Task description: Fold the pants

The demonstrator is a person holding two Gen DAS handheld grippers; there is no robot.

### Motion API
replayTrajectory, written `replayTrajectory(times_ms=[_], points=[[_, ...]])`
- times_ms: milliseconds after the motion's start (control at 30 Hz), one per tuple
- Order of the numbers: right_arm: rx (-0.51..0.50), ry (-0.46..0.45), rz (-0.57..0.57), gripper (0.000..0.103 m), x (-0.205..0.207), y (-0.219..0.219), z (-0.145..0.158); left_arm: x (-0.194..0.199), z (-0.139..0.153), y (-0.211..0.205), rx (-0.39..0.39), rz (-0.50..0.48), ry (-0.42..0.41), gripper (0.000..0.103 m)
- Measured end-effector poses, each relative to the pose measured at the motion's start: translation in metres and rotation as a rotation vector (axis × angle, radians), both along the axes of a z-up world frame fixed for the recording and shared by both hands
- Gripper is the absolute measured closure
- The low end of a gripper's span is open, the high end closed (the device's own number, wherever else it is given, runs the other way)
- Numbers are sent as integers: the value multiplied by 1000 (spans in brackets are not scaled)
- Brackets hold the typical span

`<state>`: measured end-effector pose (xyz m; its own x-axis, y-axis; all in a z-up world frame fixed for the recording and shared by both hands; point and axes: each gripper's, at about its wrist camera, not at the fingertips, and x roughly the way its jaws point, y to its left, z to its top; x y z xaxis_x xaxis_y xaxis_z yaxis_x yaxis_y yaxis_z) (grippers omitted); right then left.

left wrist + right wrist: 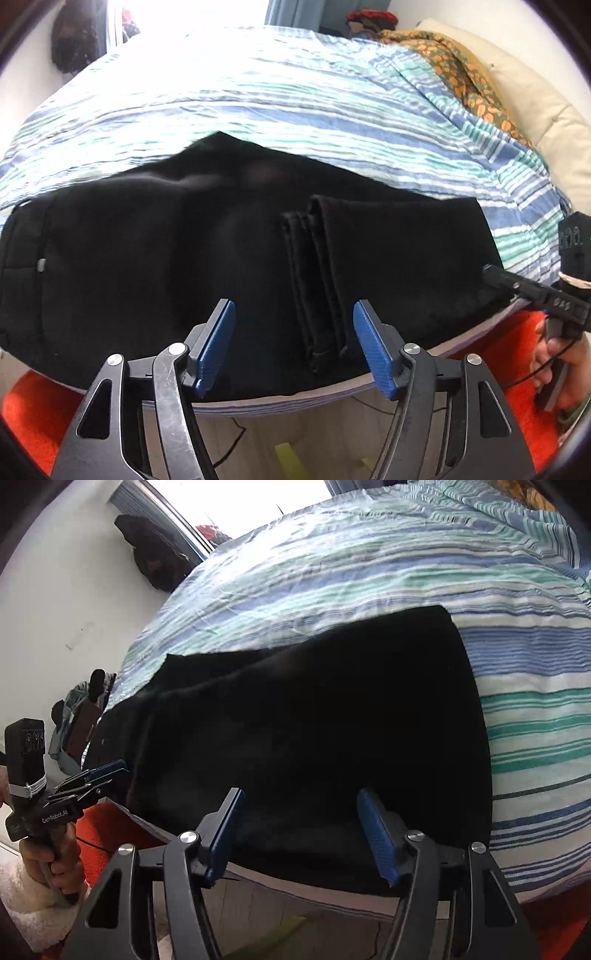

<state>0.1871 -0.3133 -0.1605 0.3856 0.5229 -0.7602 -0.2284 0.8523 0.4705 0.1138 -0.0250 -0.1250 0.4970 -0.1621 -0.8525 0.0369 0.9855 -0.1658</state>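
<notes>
Left gripper (293, 345) over shadowy black pants (184, 258)

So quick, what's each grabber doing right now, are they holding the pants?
Left gripper: open, holding nothing, above the black pants.
Right gripper: open, holding nothing.

Black pants (184, 258) folded, lying flat across near bed edge, hems doubled on top.

Black tongs (293, 343), ribbed blue pads (371, 347)
</notes>
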Motion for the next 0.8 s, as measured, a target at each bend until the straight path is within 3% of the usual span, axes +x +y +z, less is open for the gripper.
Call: replayTrajectory(times_ms=[100, 167, 233, 300, 333, 367, 567, 633, 733, 800], points=[[40, -100, -45, 39, 17, -16, 40, 0, -2, 18, -22, 53, -18, 28], [34, -102, -58, 39, 40, -23, 46, 5, -13, 24, -29, 74, 15, 28], [40, -24, -77, 39, 65, -30, 26, 8, -17, 23, -24, 73, 24, 28], [-3, 120, -91, 41, 87, -35, -13, 7, -18, 23, 1, 61, 22, 28], [-27, 147, -96, 51, 90, -37, -23, 6, -18, 24, 10, 64, 19, 28], [-42, 126, -103, 61, 86, -39, -22, 6, -17, 23, 8, 68, 16, 28], [21, -57, -27, 60, 29, -38, 40, 7, -21, 34, -24, 104, 17, 28], [37, -40, 8, 60, 7, -31, 34, 10, -25, 35, -34, 108, 26, 28], [-73, 74, 0, 59, -12, -22, -15, 11, -27, 34, -31, 105, 39, 28], [-83, 53, -50, 60, -22, -23, -22, 9, -26, 33, -19, 99, 41, 28]])
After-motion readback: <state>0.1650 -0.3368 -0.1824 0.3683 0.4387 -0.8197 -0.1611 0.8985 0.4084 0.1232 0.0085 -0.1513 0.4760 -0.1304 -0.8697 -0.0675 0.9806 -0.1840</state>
